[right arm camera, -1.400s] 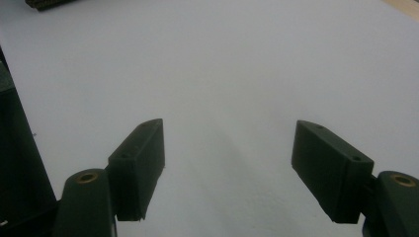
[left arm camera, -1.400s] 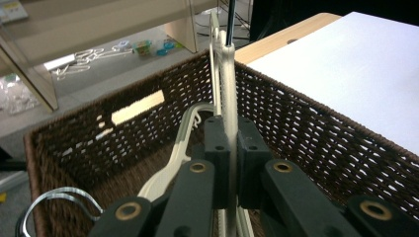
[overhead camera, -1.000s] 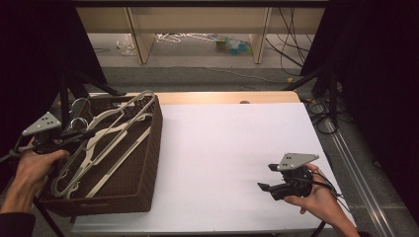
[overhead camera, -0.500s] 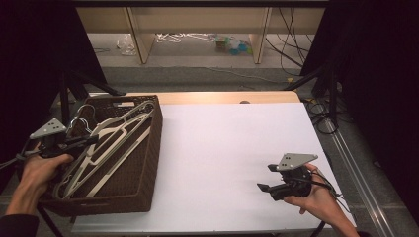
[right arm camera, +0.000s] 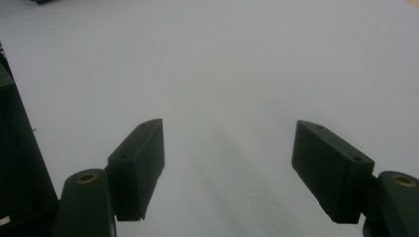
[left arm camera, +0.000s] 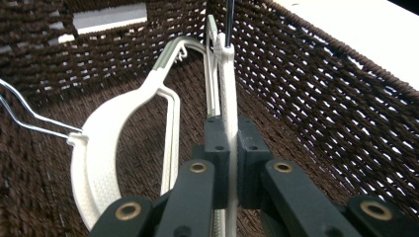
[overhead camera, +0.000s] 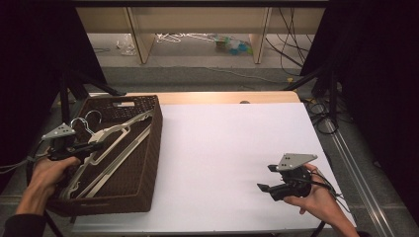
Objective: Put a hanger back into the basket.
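A dark brown wicker basket (overhead camera: 144, 163) stands on the left end of the white table (overhead camera: 232, 143) and holds several white hangers. My left gripper (overhead camera: 94, 146) reaches into it from the left and is shut on the thin edge of one white hanger (overhead camera: 120, 130). In the left gripper view its jaws (left arm camera: 229, 148) pinch that hanger (left arm camera: 226, 74), which runs toward the basket's far wall. Beside it lies another white hanger (left arm camera: 106, 138) with a wire hook. My right gripper (overhead camera: 264, 177) rests low over the table near the front right, open, with nothing between its pads (right arm camera: 230, 168).
The basket wall (left arm camera: 316, 108) rises close on the right of the held hanger. Bare white tabletop (right arm camera: 222, 64) spreads between the basket and the right hand. Beyond the table's far wooden edge (overhead camera: 222, 97) are floor, shelf legs and cables.
My left hand has sunk with the hanger, which now lies lower inside the basket. The right hand and its gripper have stayed put.
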Available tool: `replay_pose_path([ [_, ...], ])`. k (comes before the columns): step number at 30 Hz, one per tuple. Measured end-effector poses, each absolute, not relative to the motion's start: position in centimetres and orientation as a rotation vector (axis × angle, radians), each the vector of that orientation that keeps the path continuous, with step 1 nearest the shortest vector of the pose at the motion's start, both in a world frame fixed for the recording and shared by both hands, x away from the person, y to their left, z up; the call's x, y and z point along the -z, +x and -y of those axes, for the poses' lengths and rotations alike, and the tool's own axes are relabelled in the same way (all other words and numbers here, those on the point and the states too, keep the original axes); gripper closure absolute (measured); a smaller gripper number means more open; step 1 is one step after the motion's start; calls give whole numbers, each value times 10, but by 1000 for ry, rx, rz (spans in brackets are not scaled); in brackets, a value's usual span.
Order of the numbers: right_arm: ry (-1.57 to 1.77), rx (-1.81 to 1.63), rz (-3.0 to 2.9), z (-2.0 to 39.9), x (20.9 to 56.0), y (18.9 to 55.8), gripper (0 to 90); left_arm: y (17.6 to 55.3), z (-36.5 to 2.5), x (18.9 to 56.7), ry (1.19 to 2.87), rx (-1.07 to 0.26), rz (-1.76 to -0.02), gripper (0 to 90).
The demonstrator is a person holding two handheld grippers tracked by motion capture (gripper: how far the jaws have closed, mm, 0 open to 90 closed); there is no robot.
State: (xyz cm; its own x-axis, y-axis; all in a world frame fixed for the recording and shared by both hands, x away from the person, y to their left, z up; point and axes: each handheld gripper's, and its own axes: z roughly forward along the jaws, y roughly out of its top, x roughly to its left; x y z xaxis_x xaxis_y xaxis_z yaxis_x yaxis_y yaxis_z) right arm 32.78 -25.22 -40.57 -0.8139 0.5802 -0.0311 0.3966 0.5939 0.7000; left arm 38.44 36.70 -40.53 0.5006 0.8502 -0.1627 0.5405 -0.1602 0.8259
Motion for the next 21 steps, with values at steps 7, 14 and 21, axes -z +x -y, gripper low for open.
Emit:
replay_pose_path([
  [7, 803, -1035, -2567, 252, 406, 328, 294, 386, -370, 406, 1823, -459, -1225, 843],
  [14, 801, -1035, -2567, 252, 406, 328, 293, 389, -373, 408, 1843, -533, -1307, 819],
  [21, 800, -1034, -2566, 252, 406, 328, 294, 394, -379, 412, 1862, -582, -1381, 792],
])
